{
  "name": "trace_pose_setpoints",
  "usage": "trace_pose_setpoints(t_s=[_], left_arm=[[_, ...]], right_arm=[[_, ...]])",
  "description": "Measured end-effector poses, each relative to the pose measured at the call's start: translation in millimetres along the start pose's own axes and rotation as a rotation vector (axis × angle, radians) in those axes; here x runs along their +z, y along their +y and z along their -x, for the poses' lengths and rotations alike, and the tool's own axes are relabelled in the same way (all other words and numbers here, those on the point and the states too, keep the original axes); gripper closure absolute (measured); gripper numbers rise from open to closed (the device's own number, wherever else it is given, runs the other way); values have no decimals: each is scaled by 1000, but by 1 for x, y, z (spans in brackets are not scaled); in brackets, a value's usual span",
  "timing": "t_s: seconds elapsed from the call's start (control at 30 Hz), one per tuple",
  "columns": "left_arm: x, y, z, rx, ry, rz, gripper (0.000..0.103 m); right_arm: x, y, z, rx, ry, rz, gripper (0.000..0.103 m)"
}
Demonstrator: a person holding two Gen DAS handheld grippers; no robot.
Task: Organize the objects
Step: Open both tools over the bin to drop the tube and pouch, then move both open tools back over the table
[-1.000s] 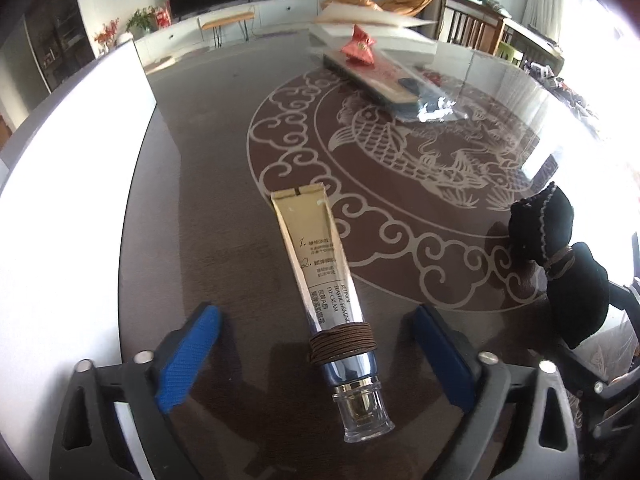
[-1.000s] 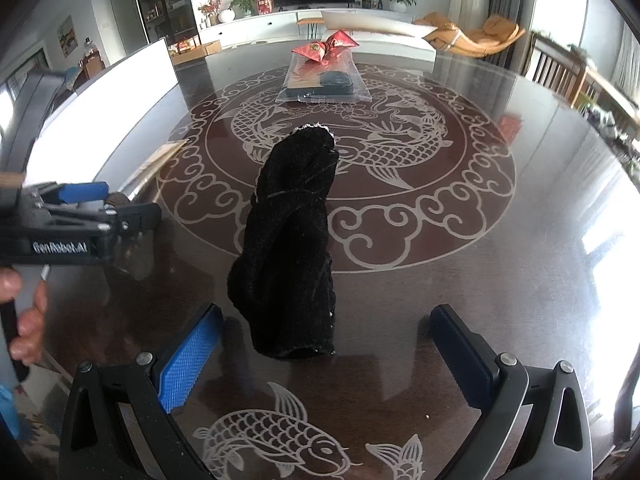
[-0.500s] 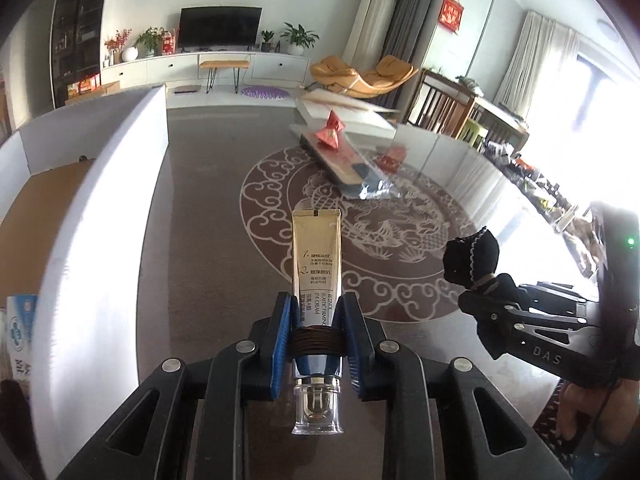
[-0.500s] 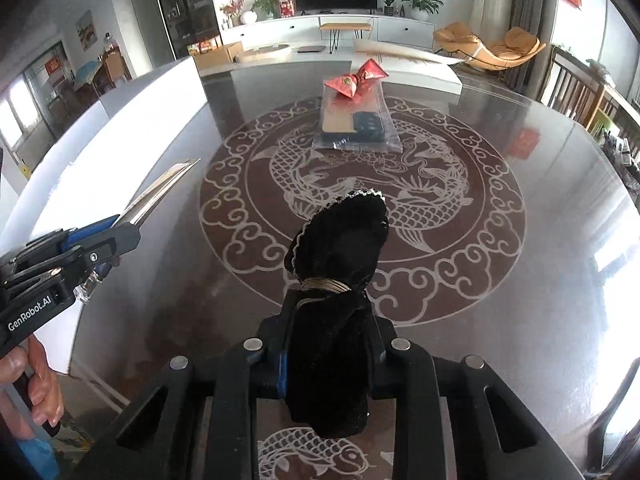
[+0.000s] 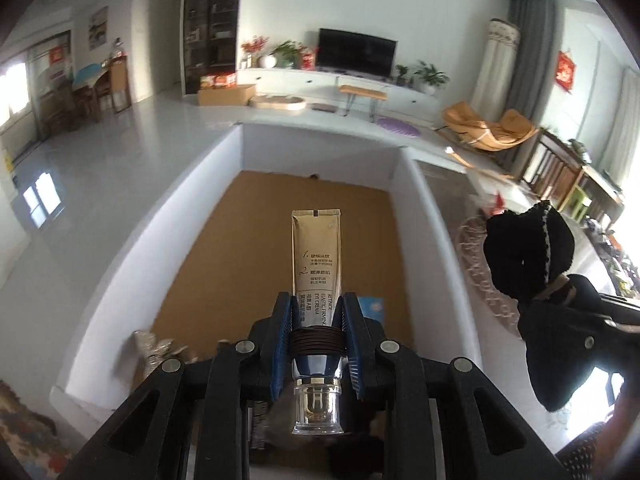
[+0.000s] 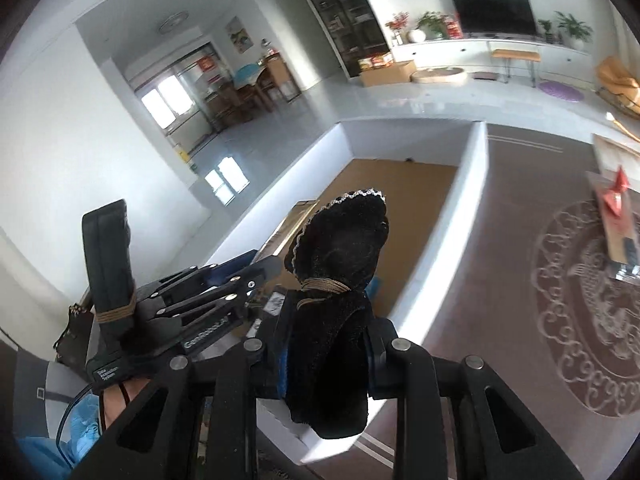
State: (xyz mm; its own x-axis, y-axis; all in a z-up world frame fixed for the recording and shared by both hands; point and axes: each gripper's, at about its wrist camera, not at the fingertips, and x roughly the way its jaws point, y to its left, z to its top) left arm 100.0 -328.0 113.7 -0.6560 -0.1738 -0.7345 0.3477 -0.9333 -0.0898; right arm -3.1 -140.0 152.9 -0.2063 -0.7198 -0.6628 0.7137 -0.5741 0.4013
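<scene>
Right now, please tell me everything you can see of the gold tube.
The gold tube is a slim, glossy cosmetic tube with a flat crimped end, printed text, a silver neck and a clear cap. A brown band is wound around it near the neck. The left tool is shut on it there, holding it off the surface, crimped end forward, above the brown floor of the white box.

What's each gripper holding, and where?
Left gripper: eye cream tube, at its cord-wrapped neck. Right gripper: black velvet pouch, around its lower body.
</scene>
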Motion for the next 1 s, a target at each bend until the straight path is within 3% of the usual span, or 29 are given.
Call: trace_pose_setpoints(t_s=[0.03,0.07,0.1,0.13,0.17,0.2,0.23,0.3,0.37,0.4,0.5,0.6,0.7,0.77,0.9,1.0], left_arm=[[-3,11,-8,40,36,16,77],[-6,21,-15,78,71,36,76],[-9,28,-19,100,89,57,68],[-11,34,-21,114,99,82,48],[-13,38,-19,114,93,105,39],[-14,38,-16,109,69,121,21],[-15,37,-10,105,38,130,13],[-14,29,0,87,-18,120,11],[-12,10,6,61,-49,85,11],[-9,-1,6,46,-60,66,11],[-4,-43,14,-43,-92,-9,11],[-6,-99,26,-183,-101,-96,11],[-17,-153,33,-314,-82,-178,1],[-31,-187,26,-385,-50,-222,0],[-60,-240,-13,-421,73,-273,0],[-77,-265,-52,-360,113,-305,0]], right_arm=[[0,9,-19,21,31,10,72],[-1,13,-37,44,69,8,63],[-3,14,-52,57,106,0,56],[-6,12,-64,53,133,-15,45],[-8,9,-68,44,136,-29,42],[-10,5,-66,39,124,-42,42],[-13,0,-58,42,99,-49,39],[-17,-10,-32,23,17,-44,26],[-24,-21,-2,-34,-81,-16,4],[-29,-29,13,-81,-131,-2,1],[-52,-69,41,-267,-216,12,0],[-92,-133,45,-496,-138,-60,0],[-133,-186,53,-642,-77,-155,0],[-148,-210,65,-707,-71,-216,0],[-170,-229,97,-804,-104,-294,0],[-174,-234,111,-818,-123,-337,0]])
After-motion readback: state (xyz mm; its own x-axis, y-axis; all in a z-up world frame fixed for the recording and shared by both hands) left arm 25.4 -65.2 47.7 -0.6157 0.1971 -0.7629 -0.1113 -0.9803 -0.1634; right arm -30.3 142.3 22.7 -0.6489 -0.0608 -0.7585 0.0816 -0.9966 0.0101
